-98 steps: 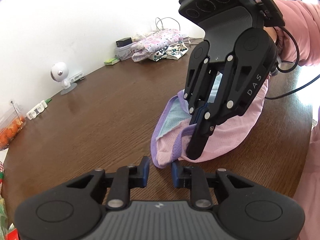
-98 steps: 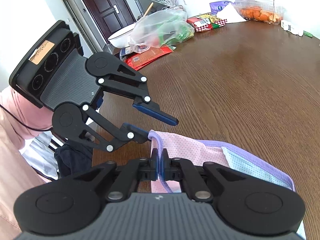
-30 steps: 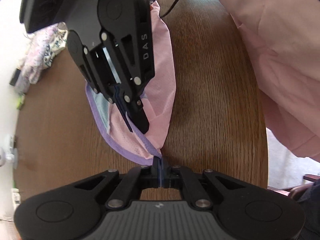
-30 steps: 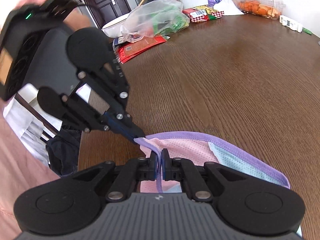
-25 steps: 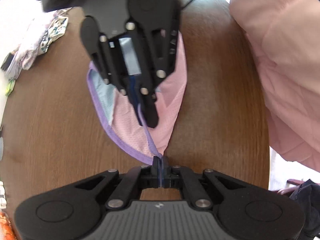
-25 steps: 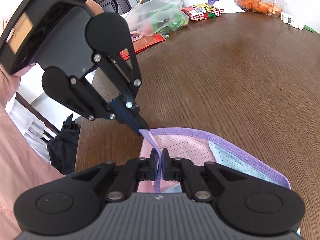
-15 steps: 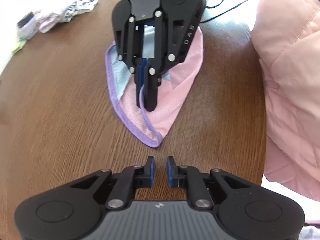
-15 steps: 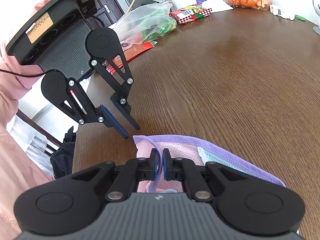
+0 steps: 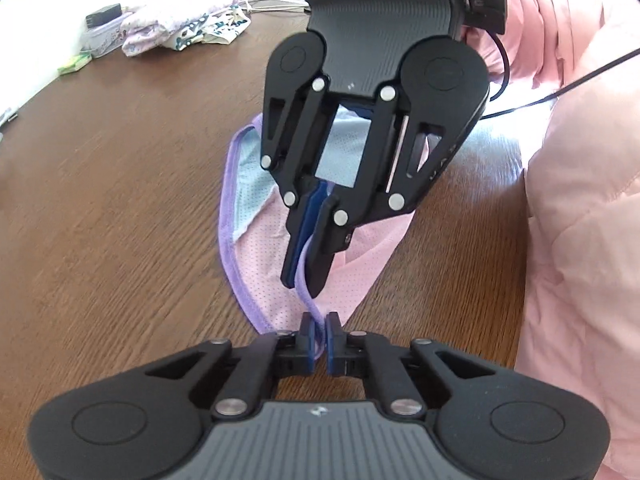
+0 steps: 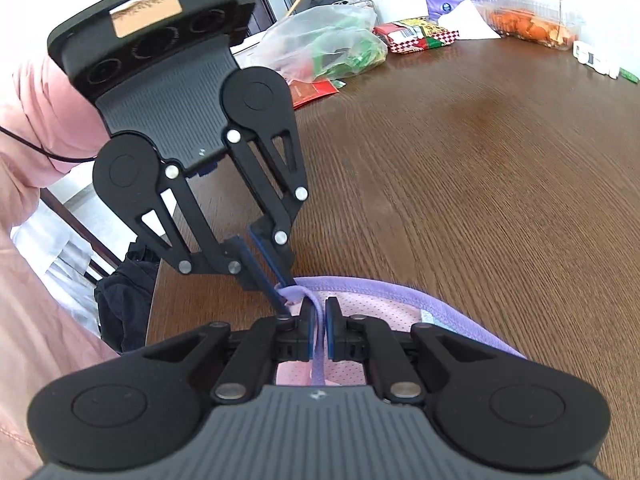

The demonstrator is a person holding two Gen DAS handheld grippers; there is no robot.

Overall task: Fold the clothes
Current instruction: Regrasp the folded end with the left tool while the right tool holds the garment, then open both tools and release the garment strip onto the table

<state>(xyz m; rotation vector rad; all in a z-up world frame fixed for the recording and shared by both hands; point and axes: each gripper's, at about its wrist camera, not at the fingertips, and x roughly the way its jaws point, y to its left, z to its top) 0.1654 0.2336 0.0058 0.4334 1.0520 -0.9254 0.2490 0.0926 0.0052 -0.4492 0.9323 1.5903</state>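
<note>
Both the left gripper (image 9: 319,330) and right gripper (image 10: 319,322) stand slightly parted around the pink mesh garment's (image 9: 272,268) lilac trim (image 10: 318,320), apparently to pinch and fold it.

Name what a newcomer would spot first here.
Two black claws meet tip to tip over pink underwear with purple trim, near the wooden table's edge. The left claw and right claw both straddle the same purple band, neither quite closed. A pink sleeve fills the side.
</note>
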